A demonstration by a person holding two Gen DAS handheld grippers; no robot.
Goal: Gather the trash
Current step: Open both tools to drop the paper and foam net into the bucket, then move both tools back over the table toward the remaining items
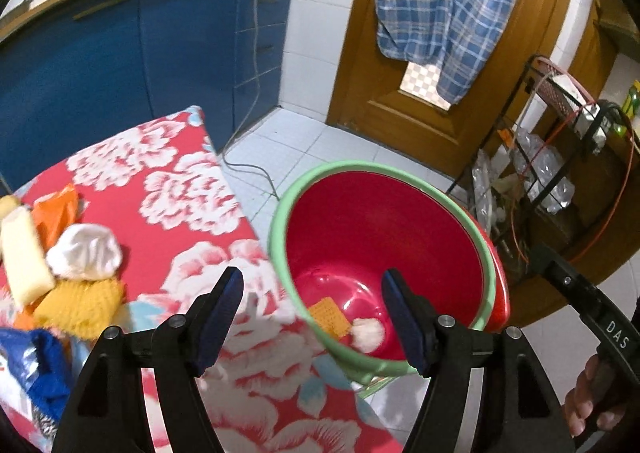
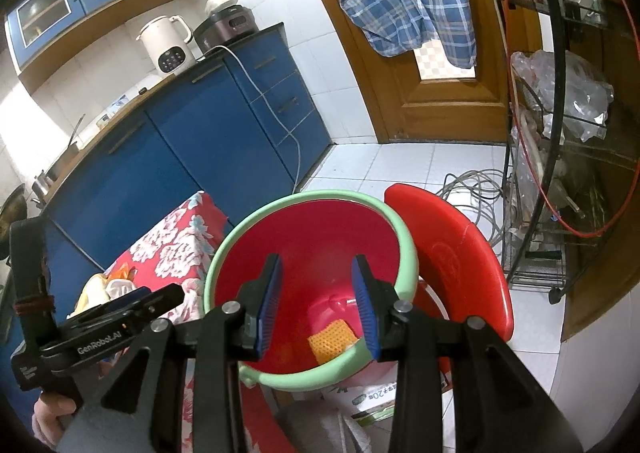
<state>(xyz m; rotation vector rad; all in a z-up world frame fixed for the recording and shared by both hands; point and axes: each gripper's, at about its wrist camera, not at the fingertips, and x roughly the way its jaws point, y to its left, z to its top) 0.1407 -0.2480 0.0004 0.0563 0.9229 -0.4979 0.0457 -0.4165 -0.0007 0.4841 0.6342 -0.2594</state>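
A red bucket with a green rim (image 1: pixel 276 237) stands beside the floral-covered table (image 1: pixel 192 189); it also shows in the right wrist view (image 2: pixel 408 249). Inside lie an orange mesh scrap (image 1: pixel 328 317) (image 2: pixel 334 337) and a white crumpled wad (image 1: pixel 368 333). My left gripper (image 1: pixel 312 293) is open and empty over the table edge and bucket rim. My right gripper (image 2: pixel 318 273) is open and empty above the bucket. On the table's left lie a white wad (image 1: pixel 86 251), a yellow knit piece (image 1: pixel 80 307), an orange wrapper (image 1: pixel 56 213), a cream tube (image 1: pixel 24 253) and a blue wrapper (image 1: pixel 40 365).
A red stool (image 2: pixel 468 253) stands behind the bucket. Blue cabinets (image 1: pixel 120 65) line the wall, a cable (image 1: pixel 256 169) trails on the floor. A wire rack (image 2: pixel 560 133) with plastic bags is at the right. A plaid shirt (image 1: pixel 444 5) hangs on the wooden door.
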